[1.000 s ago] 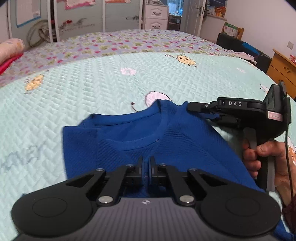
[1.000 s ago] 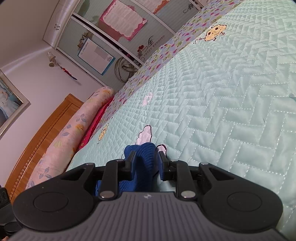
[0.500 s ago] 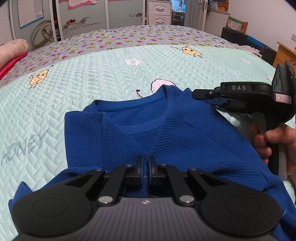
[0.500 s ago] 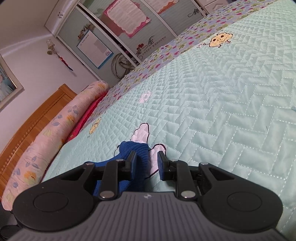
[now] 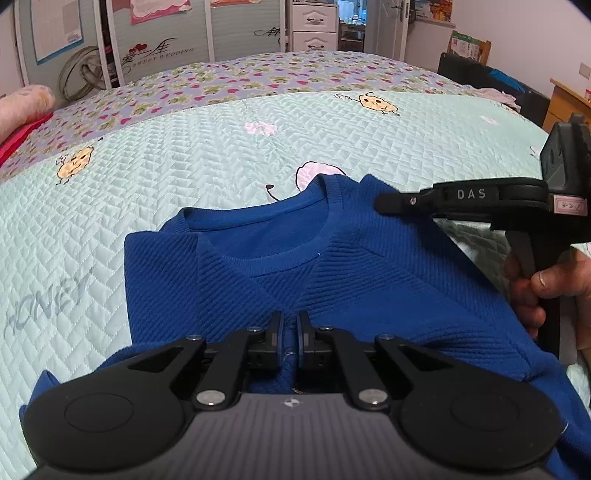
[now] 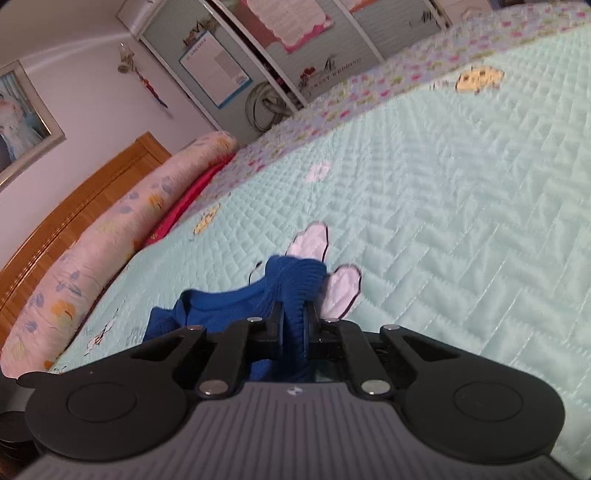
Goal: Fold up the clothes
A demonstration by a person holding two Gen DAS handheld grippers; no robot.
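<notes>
Mint quilted bedspread (image 5: 207, 162), blue sweater (image 5: 354, 280) on top, wardrobe (image 5: 166, 33) behind.

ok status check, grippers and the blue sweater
Left gripper shut on sweater. Right gripper closing on its shoulder fabric. Sweater on quilt, nothing in the way.

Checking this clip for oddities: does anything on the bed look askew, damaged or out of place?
Nothing stands out. The blue sweater lies part-folded on the quilt, with no visible damage. The left gripper pinches it, and the right gripper is closing on its shoulder.
</notes>
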